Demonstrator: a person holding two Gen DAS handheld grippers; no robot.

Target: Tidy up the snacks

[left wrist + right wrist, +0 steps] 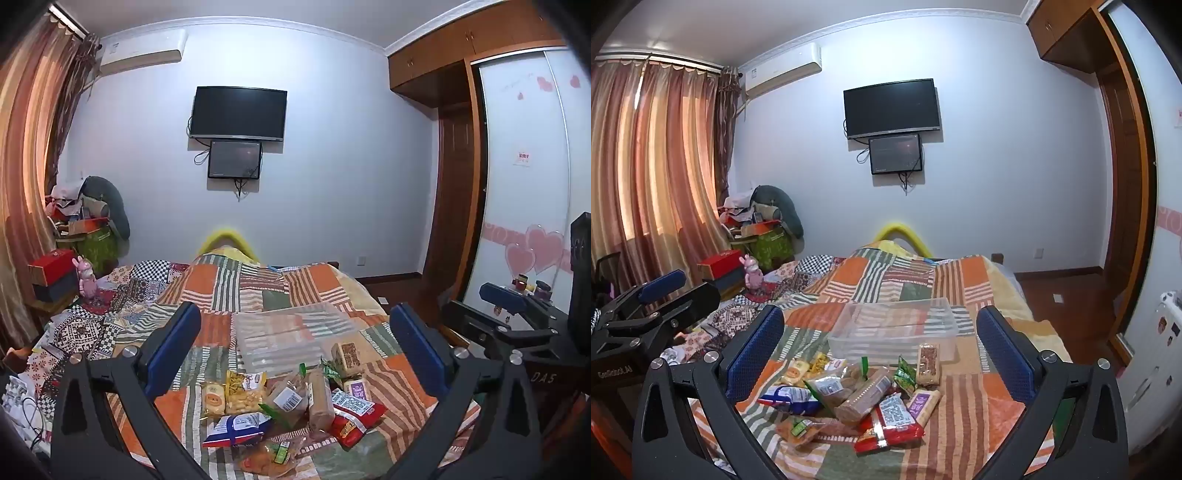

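A pile of snack packets (291, 402) lies on the patchwork bedspread, also in the right wrist view (860, 395). It includes a red packet (351, 413) (892, 424), a blue and white packet (236, 428) (786, 397) and a nut bar (347, 354) (929, 363). A clear plastic bin (291, 336) (897, 328) stands empty just behind the pile. My left gripper (295, 350) is open, above the pile, holding nothing. My right gripper (881, 350) is open too and empty, to the right of the left one.
The bed (964, 280) fills the middle. A bedside stand with a red box (51, 266) and a pink toy (86, 280) is at the left, curtains (646, 166) behind it. A wardrobe (517, 184) is at the right, with floor beside the bed.
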